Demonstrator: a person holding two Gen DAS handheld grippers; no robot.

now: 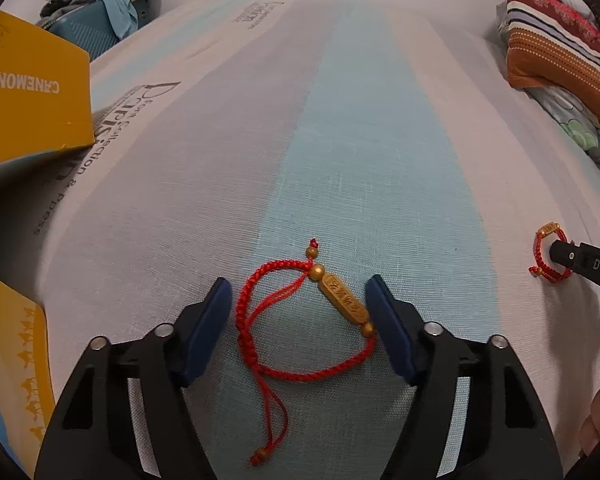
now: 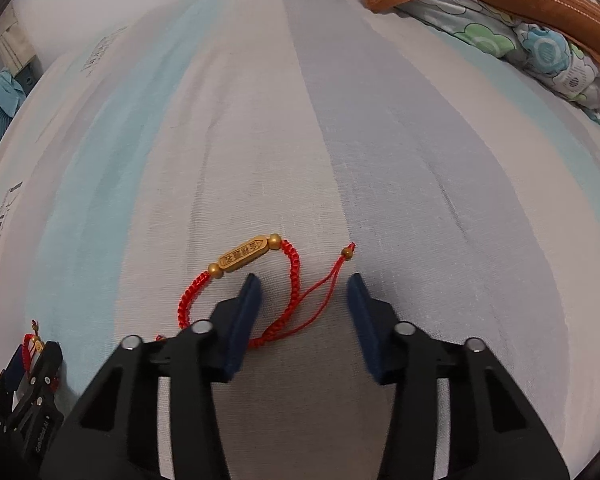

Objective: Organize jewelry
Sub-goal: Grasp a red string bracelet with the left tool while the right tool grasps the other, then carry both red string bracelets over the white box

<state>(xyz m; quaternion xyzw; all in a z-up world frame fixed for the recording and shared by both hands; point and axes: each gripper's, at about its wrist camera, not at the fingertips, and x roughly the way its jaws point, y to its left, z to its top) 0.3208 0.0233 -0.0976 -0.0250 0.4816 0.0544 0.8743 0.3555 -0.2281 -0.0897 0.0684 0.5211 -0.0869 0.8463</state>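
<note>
Early stage, nothing sorted yet. Two red-cord bracelets w/ gold charms lie loose on the striped bed (image 1: pixel 380 128), well apart.

Left hand-held gripper (image 1: pixel 298 292): jaws partway open, straddling the left bracelet (image 1: pixel 300 320); gold bar charm touches or nearly touches the 3 o'clock pad, 9 o'clock pad clear. No grip yet.

Right hand-held gripper (image 2: pixel 304 284): jaws narrower, not pinching; the right bracelet (image 2: pixel 236 292) has its braid loop round the 9 o'clock finger and its tail cords in the gap.

Yellow box (image 1: pixel 32 96) at 10 o'clock in left view, prob. the destination. Left to do: close, lift, place both.
</note>
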